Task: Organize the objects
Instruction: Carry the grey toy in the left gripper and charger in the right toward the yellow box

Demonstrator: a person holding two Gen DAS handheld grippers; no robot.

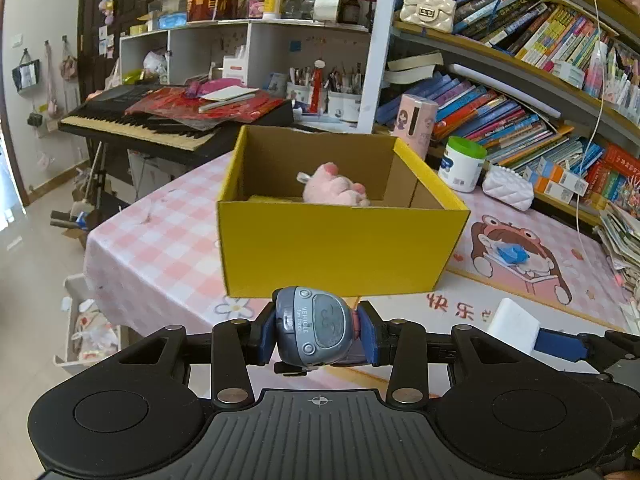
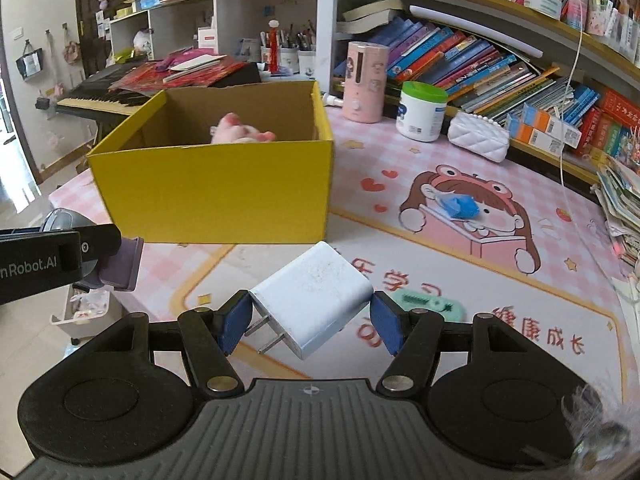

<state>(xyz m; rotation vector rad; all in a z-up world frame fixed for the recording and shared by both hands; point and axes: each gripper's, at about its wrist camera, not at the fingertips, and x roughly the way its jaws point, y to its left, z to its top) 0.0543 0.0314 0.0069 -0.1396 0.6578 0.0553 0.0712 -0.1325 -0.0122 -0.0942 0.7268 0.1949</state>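
Observation:
My left gripper (image 1: 318,330) is shut on a small grey-blue toy car (image 1: 316,326), held just in front of the yellow cardboard box (image 1: 340,248). A pink plush toy (image 1: 336,188) lies inside the box. My right gripper (image 2: 312,320) is shut on a white plug charger (image 2: 316,300), its prongs pointing down left, to the right of the box (image 2: 212,196). In the right wrist view the left gripper (image 2: 120,264) shows at the left edge with the toy car (image 2: 60,220). The charger (image 1: 514,326) peeks into the left wrist view at right. A small blue object (image 2: 460,206) lies on the cartoon mat.
The table has a pink checked cloth (image 1: 152,240) and a cartoon mat (image 2: 500,280). Behind stand a pink canister (image 2: 366,80), a green-lidded white jar (image 2: 422,110) and a white quilted purse (image 2: 478,136). Bookshelves line the right; a keyboard (image 1: 140,120) sits at the left.

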